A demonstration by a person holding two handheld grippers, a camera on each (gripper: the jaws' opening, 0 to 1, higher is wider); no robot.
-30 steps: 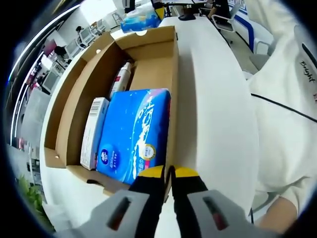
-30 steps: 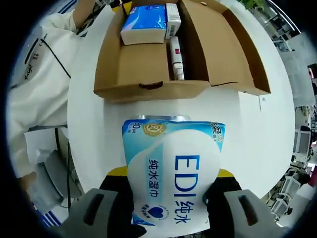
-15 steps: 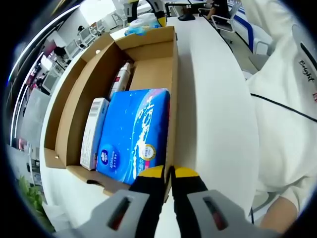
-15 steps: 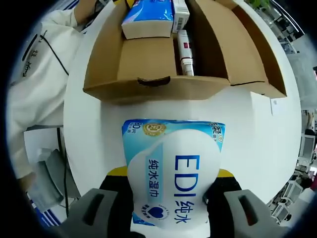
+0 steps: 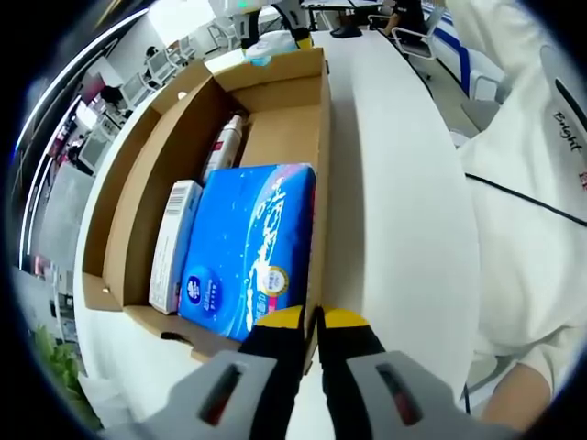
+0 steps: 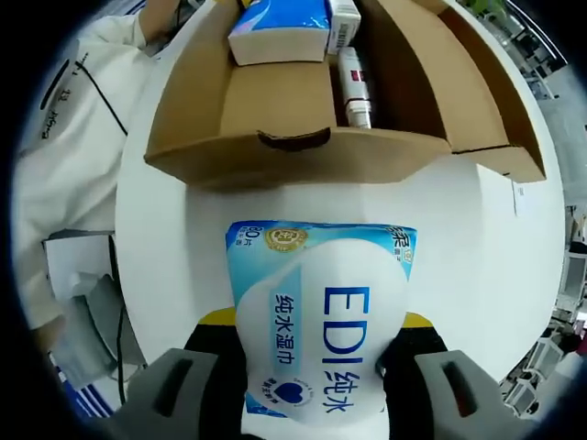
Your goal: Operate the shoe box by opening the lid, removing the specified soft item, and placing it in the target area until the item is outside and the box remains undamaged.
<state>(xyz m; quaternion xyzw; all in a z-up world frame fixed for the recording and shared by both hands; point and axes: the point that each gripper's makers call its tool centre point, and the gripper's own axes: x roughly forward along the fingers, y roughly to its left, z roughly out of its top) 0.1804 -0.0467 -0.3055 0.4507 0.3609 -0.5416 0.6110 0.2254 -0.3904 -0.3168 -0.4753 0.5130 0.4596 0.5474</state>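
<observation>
Wet-wipe pack: one soft pack (image 6: pixel 321 316), pale blue at the edges with a big white oval panel, large blue letters "EDI" and Chinese characters, a gold round seal near its top edge and a small blue heart mark low down. It is out of the box, held above the white counter (image 6: pixel 174 247) just in front of the box's near end wall.

Right tool: the right tool (image 6: pixel 316 362) is clamped onto the pack, black jaws with yellow tips pressed against its two sides.

Left tool: the left tool (image 5: pixel 312 330) has its yellow-tipped jaws nearly together, pinching the near corner of the box wall.

Shoe box: one brown cardboard box (image 5: pixel 316 137), open, its lid flap folded out along one long side; a curved finger notch (image 6: pixel 293 139) cut in the end wall. The cardboard looks intact.

Inside the box, counted: one bright blue tissue pack (image 5: pixel 248 247) with white swirls, lying against the wall nearest the person; one narrow white carton (image 5: pixel 172 243) with a barcode beside it; one slim white tube or bottle (image 5: pixel 225 147) further along. Three items in all.

Person: one, in a white top (image 5: pixel 532 211) with a thin black cord, standing at the counter edge.

Background: office desks and chairs (image 5: pixel 417 37) beyond the counter.
</observation>
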